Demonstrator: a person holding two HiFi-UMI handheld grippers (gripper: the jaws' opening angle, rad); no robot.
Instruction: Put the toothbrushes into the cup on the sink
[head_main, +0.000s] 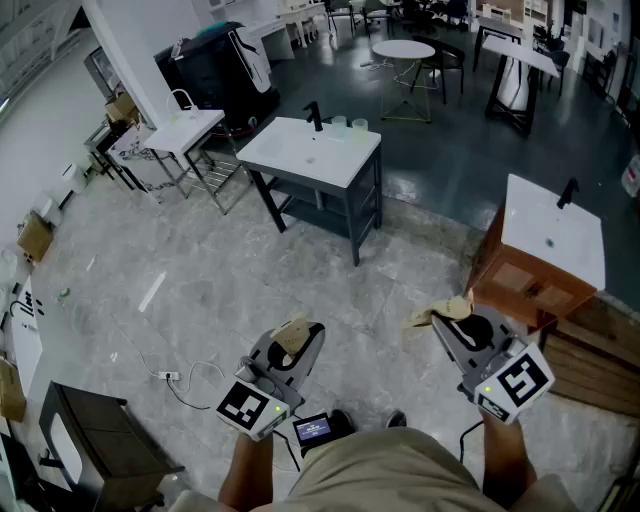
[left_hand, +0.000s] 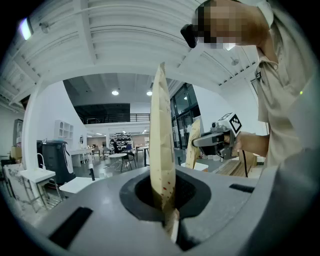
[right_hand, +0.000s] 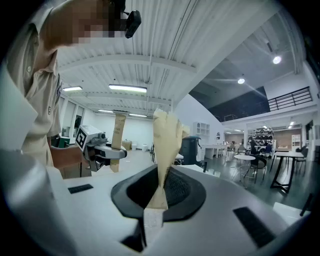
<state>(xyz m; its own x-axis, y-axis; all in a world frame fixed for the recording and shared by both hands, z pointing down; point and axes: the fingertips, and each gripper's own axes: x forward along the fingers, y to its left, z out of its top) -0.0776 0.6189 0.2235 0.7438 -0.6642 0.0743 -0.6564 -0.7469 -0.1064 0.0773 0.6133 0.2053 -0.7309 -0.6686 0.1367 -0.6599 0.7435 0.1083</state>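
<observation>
I hold both grippers low over the floor, far from the white sink (head_main: 300, 155) on its dark frame. Two clear cups (head_main: 350, 125) stand by its black tap (head_main: 315, 115). My left gripper (head_main: 297, 345) is shut on a flat tan paper packet (left_hand: 161, 150) that stands up from its jaws. The right gripper (head_main: 455, 325) is shut on a crumpled tan paper packet (right_hand: 164, 142). What is inside either packet is hidden. Each gripper view shows the other gripper held beside it.
A second white sink (head_main: 550, 235) on a wooden cabinet stands close at the right. A white wire-frame table (head_main: 185, 130) and a black bin (head_main: 215, 70) stand left of the sink. A power strip with cable (head_main: 168, 376) lies on the floor, and a dark bench (head_main: 100, 440) stands at lower left.
</observation>
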